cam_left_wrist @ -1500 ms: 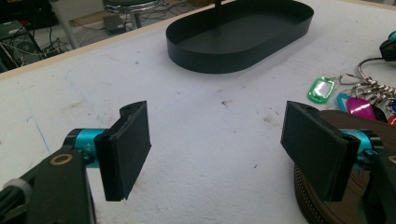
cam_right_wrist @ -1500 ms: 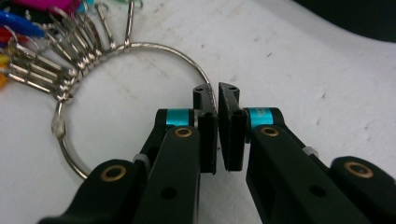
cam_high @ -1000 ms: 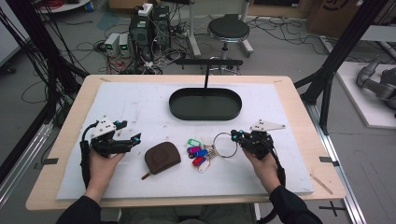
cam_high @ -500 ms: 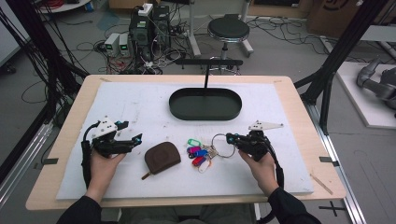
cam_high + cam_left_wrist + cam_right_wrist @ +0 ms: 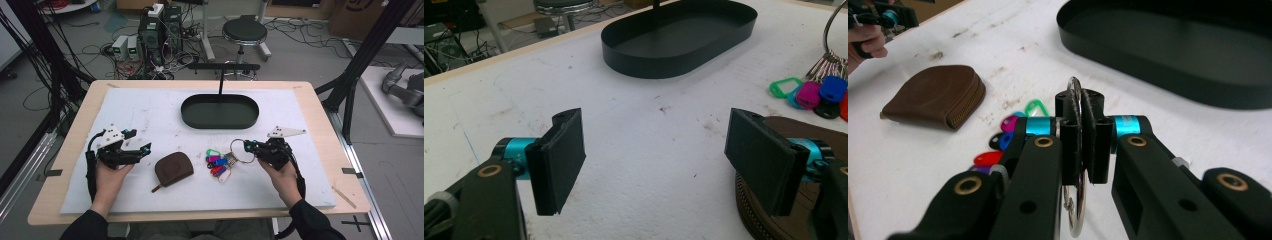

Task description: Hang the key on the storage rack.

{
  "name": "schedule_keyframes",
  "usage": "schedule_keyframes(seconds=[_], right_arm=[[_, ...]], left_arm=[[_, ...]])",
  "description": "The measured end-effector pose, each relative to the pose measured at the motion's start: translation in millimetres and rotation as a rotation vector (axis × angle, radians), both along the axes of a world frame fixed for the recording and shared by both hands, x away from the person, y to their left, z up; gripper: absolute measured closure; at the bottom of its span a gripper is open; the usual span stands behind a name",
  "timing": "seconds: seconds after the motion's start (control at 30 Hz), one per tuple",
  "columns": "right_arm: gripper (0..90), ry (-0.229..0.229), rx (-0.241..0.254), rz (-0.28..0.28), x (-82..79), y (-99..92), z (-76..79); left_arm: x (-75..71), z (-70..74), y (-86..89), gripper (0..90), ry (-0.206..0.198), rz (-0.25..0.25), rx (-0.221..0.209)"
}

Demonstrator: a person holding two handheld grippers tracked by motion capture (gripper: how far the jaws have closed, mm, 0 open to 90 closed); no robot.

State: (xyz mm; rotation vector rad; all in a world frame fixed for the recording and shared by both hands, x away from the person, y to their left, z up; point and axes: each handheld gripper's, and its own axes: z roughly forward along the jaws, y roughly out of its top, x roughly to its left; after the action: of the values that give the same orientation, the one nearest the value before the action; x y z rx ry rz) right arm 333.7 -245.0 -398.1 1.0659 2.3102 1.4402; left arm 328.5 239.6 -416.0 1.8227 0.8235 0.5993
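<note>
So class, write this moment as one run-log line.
right gripper: shut on large metal key ring | left gripper: open, empty | brown leather zip pouch: on table | black oval tray: empty

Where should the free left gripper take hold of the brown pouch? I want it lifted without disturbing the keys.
Judging by its pose, grip the brown pouch across its domed body, coming from above on its left. It lies flat, rounded zipper edge facing the left gripper, whose jaws stand open. The key bunch lies right of it, its ring clamped in the right gripper.
</note>
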Motion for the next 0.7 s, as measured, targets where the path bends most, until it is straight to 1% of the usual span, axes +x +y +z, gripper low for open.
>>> schedule_keyframes(seconds=[0.03,0.1,0.13,0.23,0.27,0.3,0.33,0.53,0.57,0.7], right_arm=[[87.4,-0.011,0.001,0.000,0.2,-0.6,2.3],[87.4,-0.015,0.003,-0.001,0.0,-1.2,4.9],[87.4,-0.025,0.008,-0.001,0.3,-3.0,11.3],[87.4,-0.058,0.006,0.002,1.6,-5.3,19.6],[87.4,-0.059,0.007,0.003,1.8,-6.0,23.0],[87.4,-0.059,0.007,0.003,1.8,-6.0,23.0],[87.4,-0.071,0.009,0.015,3.5,-8.3,29.3],[87.4,-0.068,0.014,0.034,8.9,-14.2,39.5],[87.4,-0.073,0.017,0.036,10.4,-15.7,40.4],[87.4,-0.062,0.025,0.058,14.8,-18.6,44.1]], left_arm=[[0.0,0.2,0.3,24.0,-0.001,-0.001,0.001],[-0.1,0.2,0.3,23.9,-0.001,0.000,-0.001],[-0.4,0.5,0.5,24.0,-0.002,0.000,-0.003],[-0.8,0.9,0.6,24.0,-0.002,-0.001,-0.005],[-0.9,0.9,0.6,24.0,-0.002,-0.001,-0.005],[-0.9,0.9,0.6,24.0,-0.002,-0.001,-0.005],[-1.0,0.9,0.5,24.0,-0.002,-0.002,-0.006],[-1.5,0.8,-0.1,24.0,-0.004,-0.010,-0.007],[-1.5,0.9,0.0,24.0,-0.006,-0.016,-0.008],[-2.2,1.8,0.7,24.0,-0.011,-0.020,-0.011]])
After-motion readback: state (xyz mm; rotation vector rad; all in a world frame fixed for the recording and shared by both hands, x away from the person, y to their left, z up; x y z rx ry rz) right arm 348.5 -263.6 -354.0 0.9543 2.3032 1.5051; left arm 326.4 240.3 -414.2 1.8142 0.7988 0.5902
